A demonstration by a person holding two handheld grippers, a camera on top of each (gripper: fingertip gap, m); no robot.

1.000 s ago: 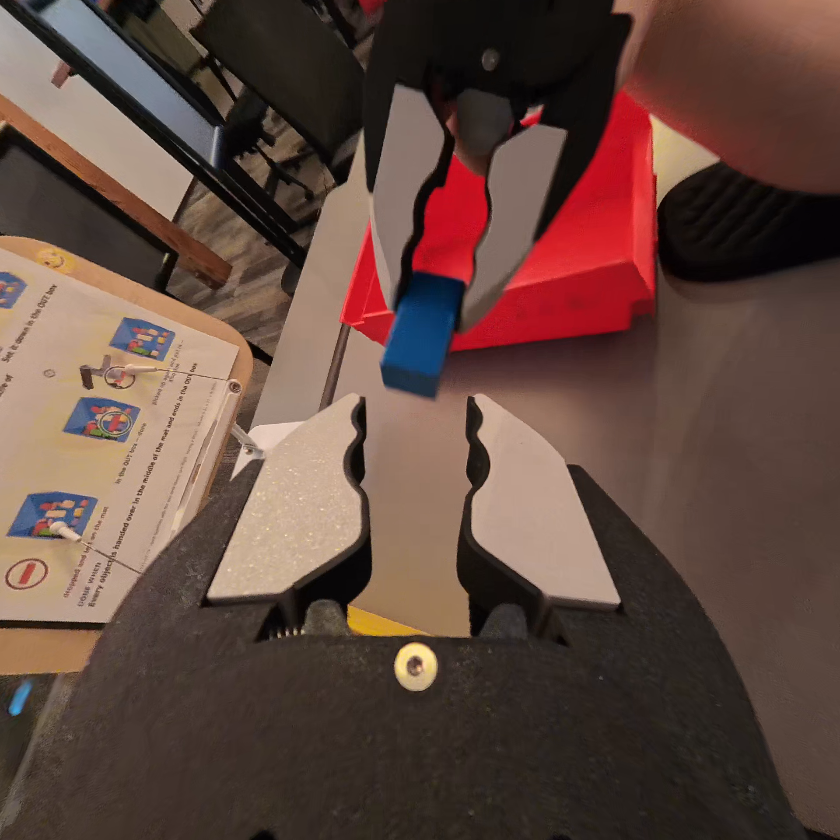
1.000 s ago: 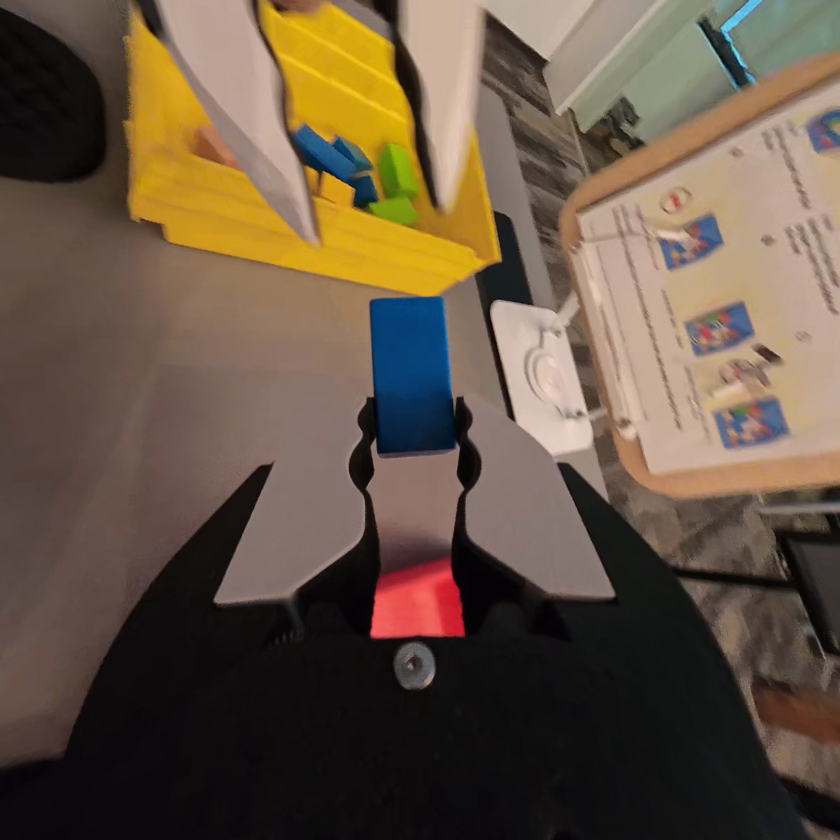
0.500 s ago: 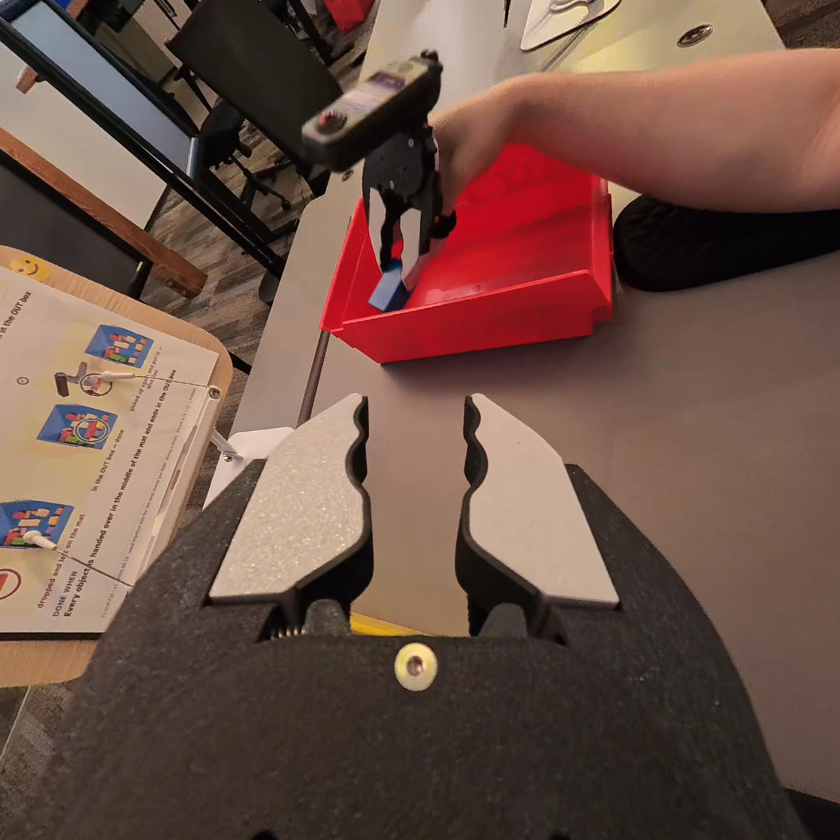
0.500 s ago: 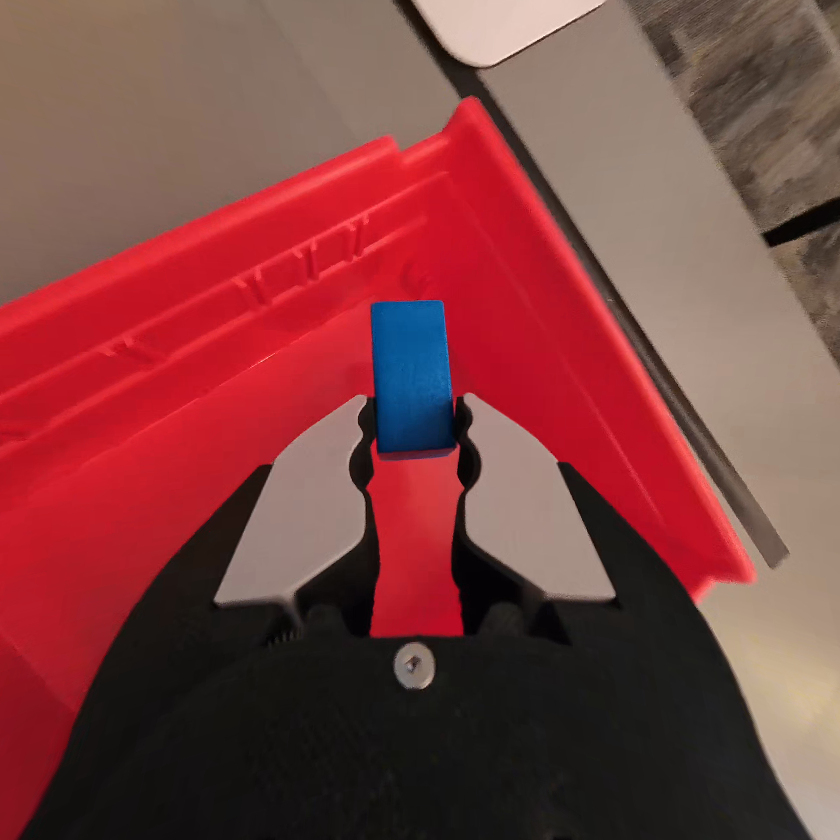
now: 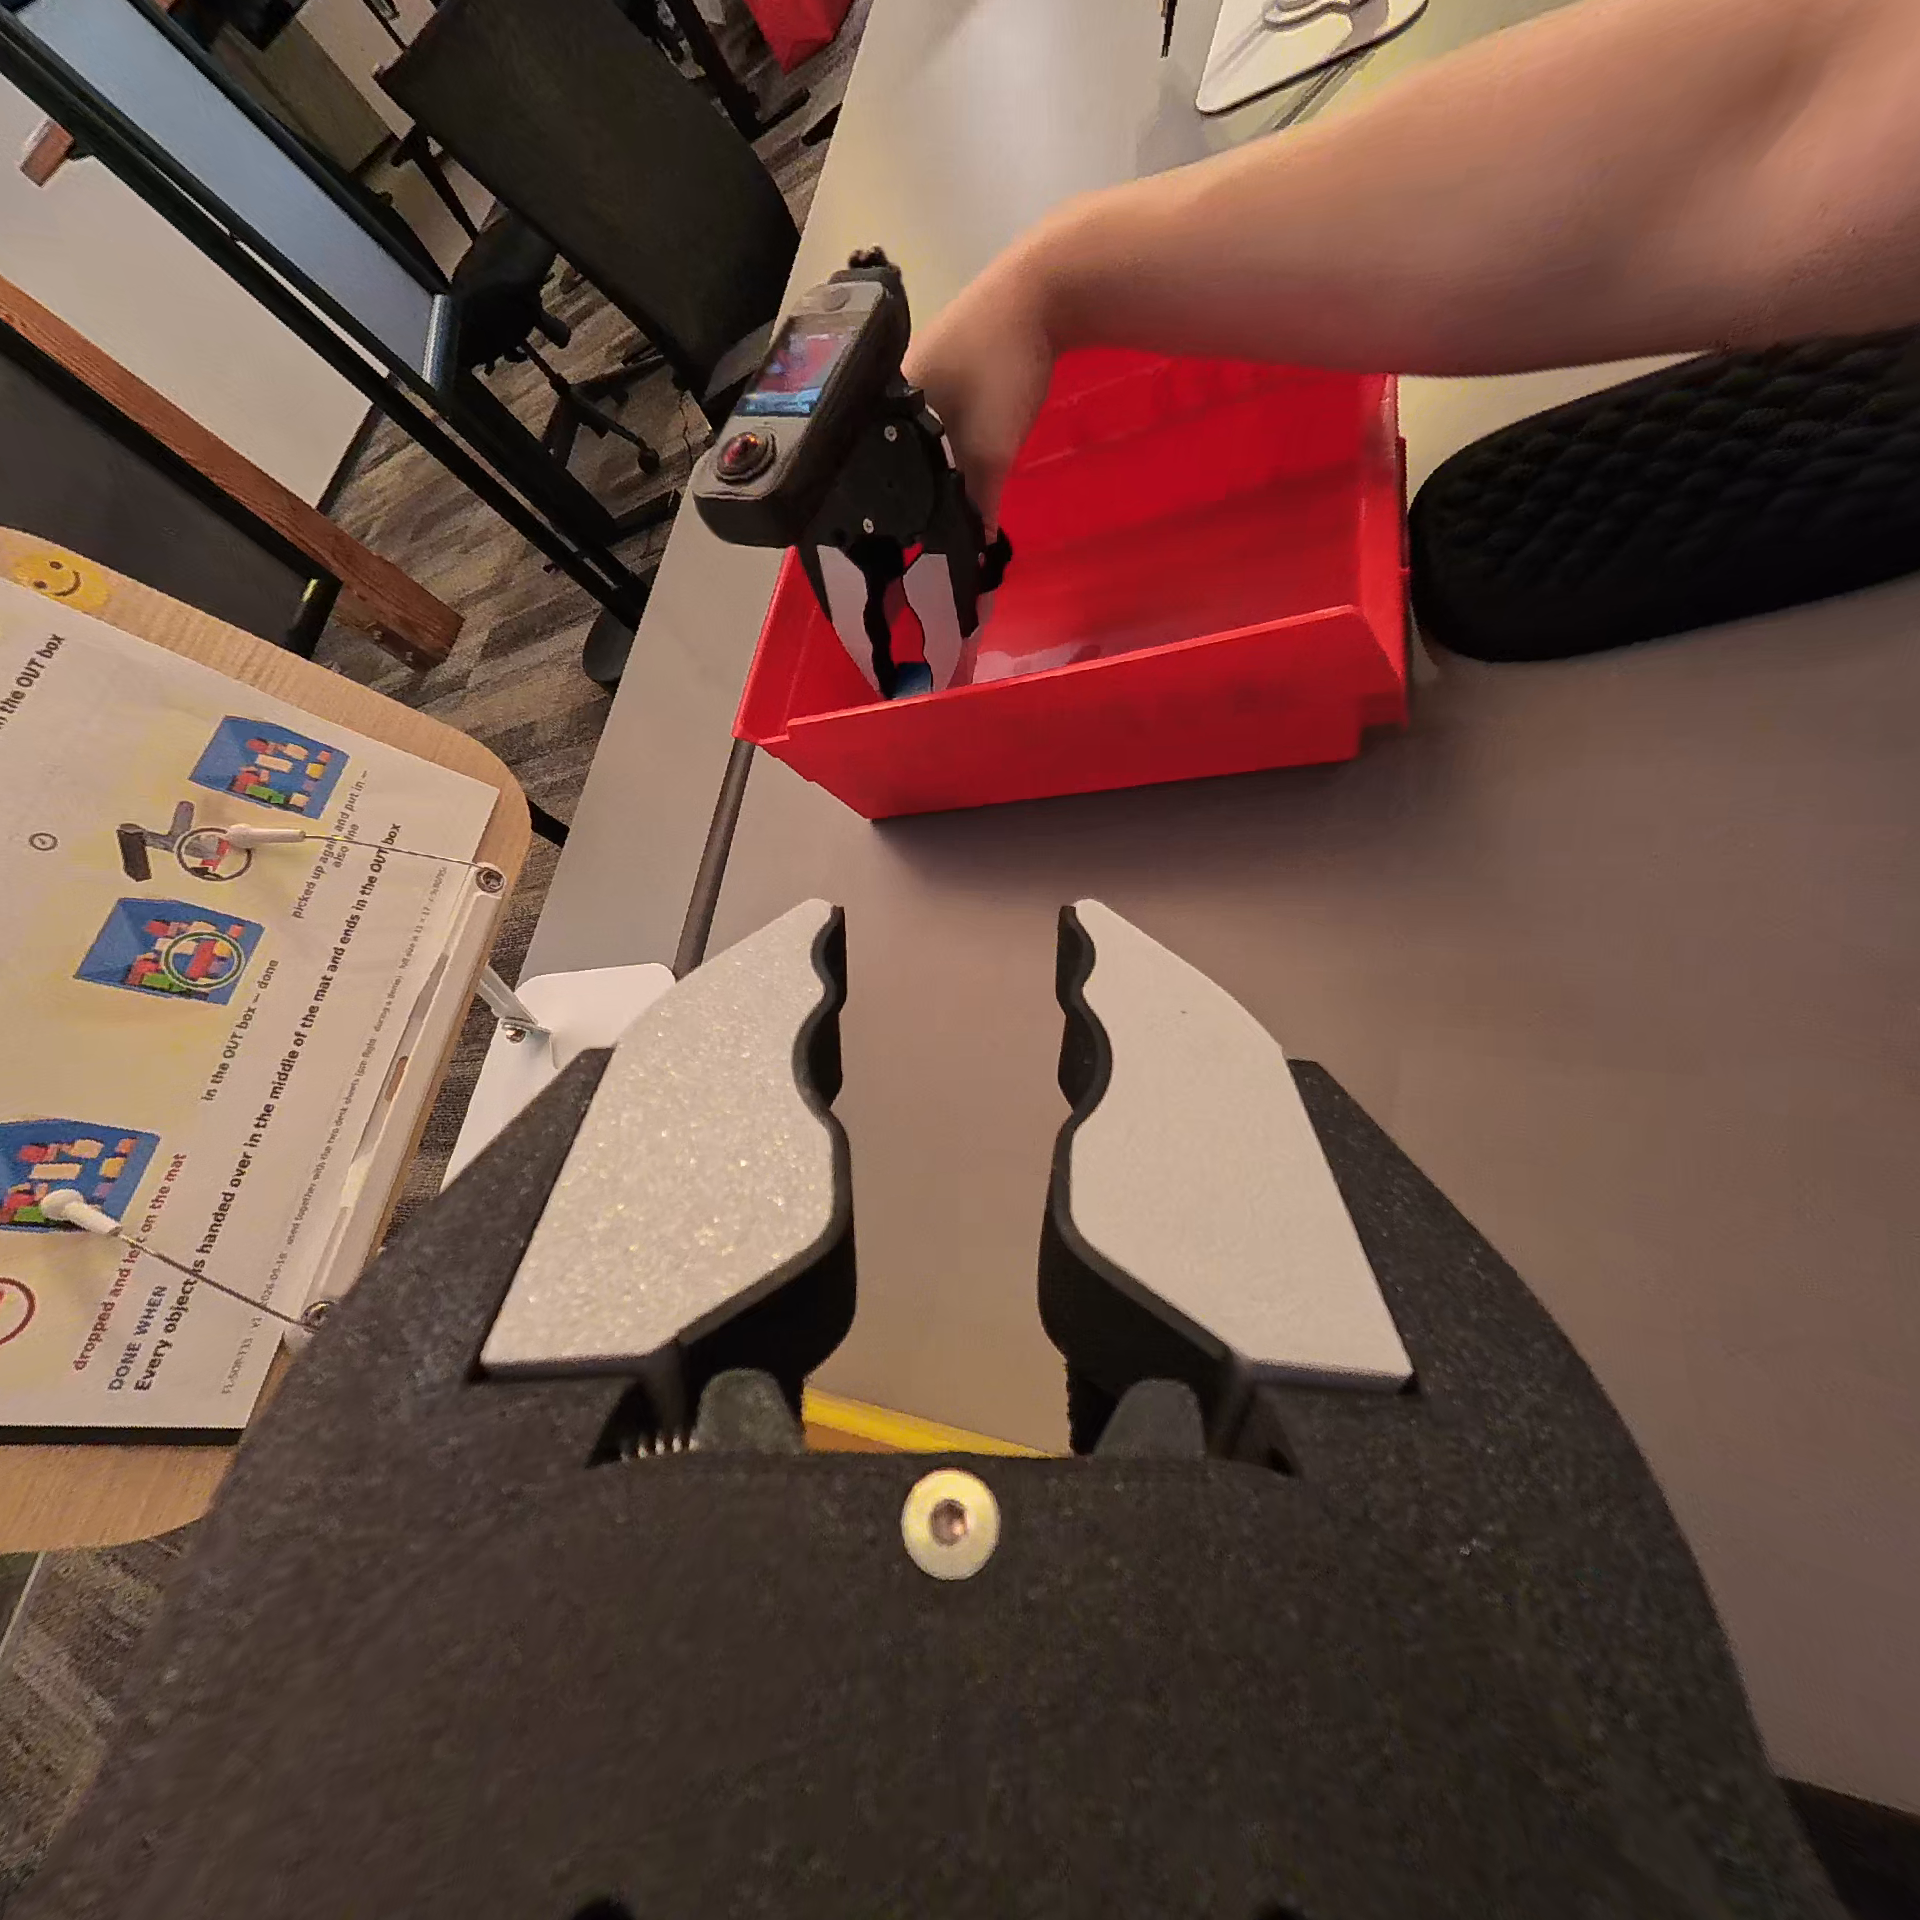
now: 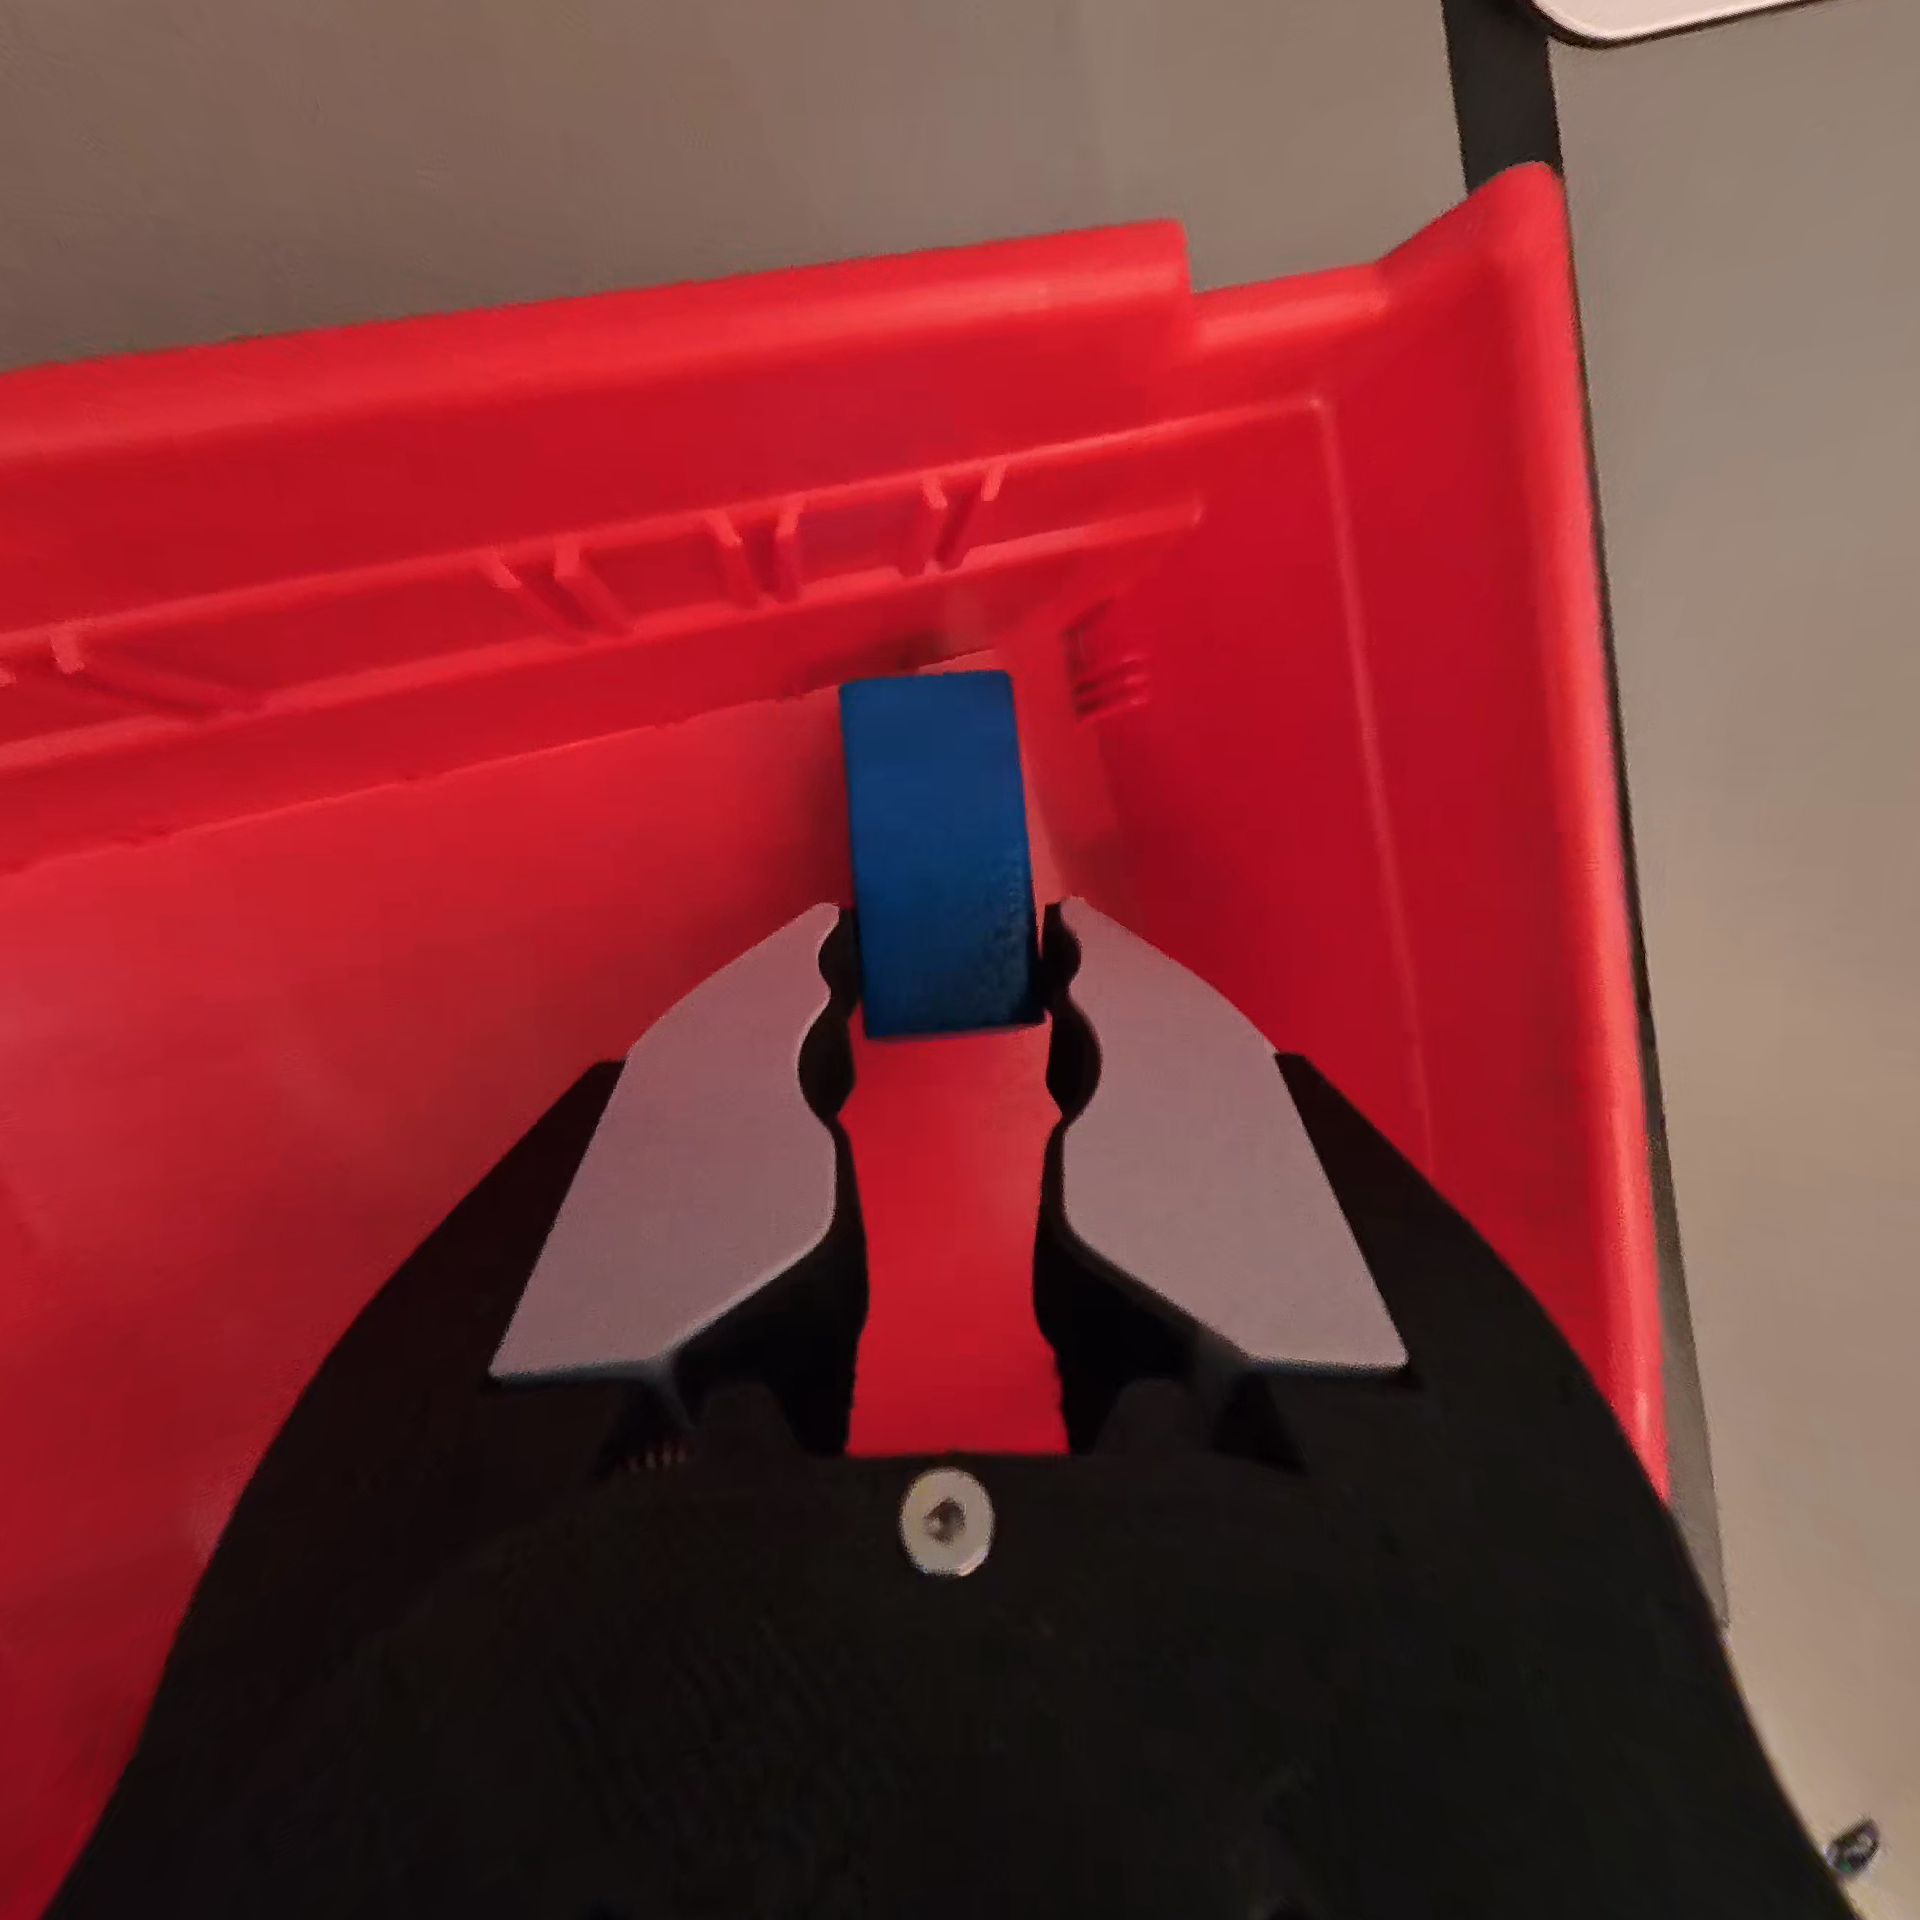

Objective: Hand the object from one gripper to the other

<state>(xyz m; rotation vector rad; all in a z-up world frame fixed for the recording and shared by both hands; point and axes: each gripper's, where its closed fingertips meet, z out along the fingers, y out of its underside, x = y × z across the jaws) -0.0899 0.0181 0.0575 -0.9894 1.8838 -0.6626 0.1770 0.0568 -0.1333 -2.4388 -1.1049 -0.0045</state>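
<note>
Blue block (image 6: 935, 852) being held inside the red bin (image 6: 1455, 727).

The small, rectangular, matte blue block is sitting pinched at its near end between the right hand-held gripper (image 6: 945, 971) tips, pointing away lengthwise, low in the bin's far right corner, close to the walls.

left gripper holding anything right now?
No: the left gripper has its jaws apart with only bare grey table between them; the blue block sits in the right gripper.
</note>
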